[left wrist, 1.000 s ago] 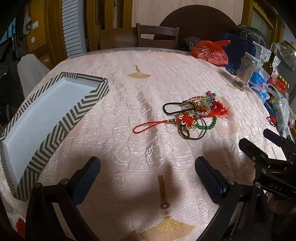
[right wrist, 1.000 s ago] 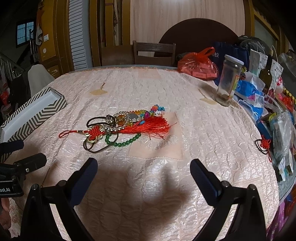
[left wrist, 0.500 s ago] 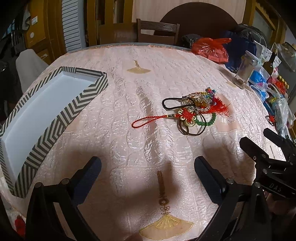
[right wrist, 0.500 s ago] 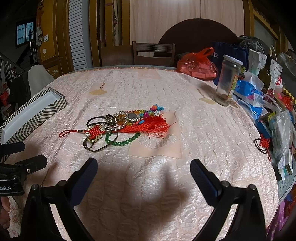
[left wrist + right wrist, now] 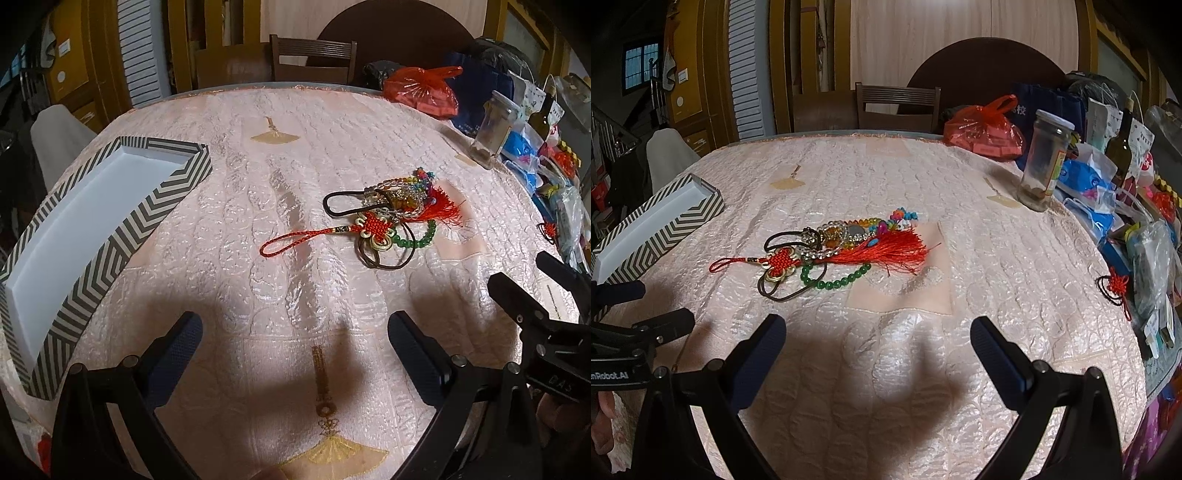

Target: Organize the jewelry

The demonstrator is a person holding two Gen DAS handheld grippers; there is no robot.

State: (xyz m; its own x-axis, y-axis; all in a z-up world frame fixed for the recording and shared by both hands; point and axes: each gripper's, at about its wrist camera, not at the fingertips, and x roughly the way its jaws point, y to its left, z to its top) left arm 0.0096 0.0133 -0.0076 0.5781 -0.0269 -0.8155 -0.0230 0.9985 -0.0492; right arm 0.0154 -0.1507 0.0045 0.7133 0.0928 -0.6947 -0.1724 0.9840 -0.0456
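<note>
A tangled pile of jewelry lies mid-table: a red knot charm with tassel and cord loop, a green bead bracelet, clear and coloured beads, dark cords. It also shows in the right wrist view. A zigzag-striped box with a white inside sits at the left; it also shows in the right wrist view. My left gripper is open and empty, near the table's front. My right gripper is open and empty, to the right of the left one.
A pink quilted tablecloth covers the round table. A glass jar, a red plastic bag, a dark bottle and packets crowd the right edge. A small red knot charm lies at the right. A wooden chair stands behind.
The left gripper has drawn back and lifted slightly, so the jewelry and box sit a little farther off. The right gripper has barely moved. Both stay open.
</note>
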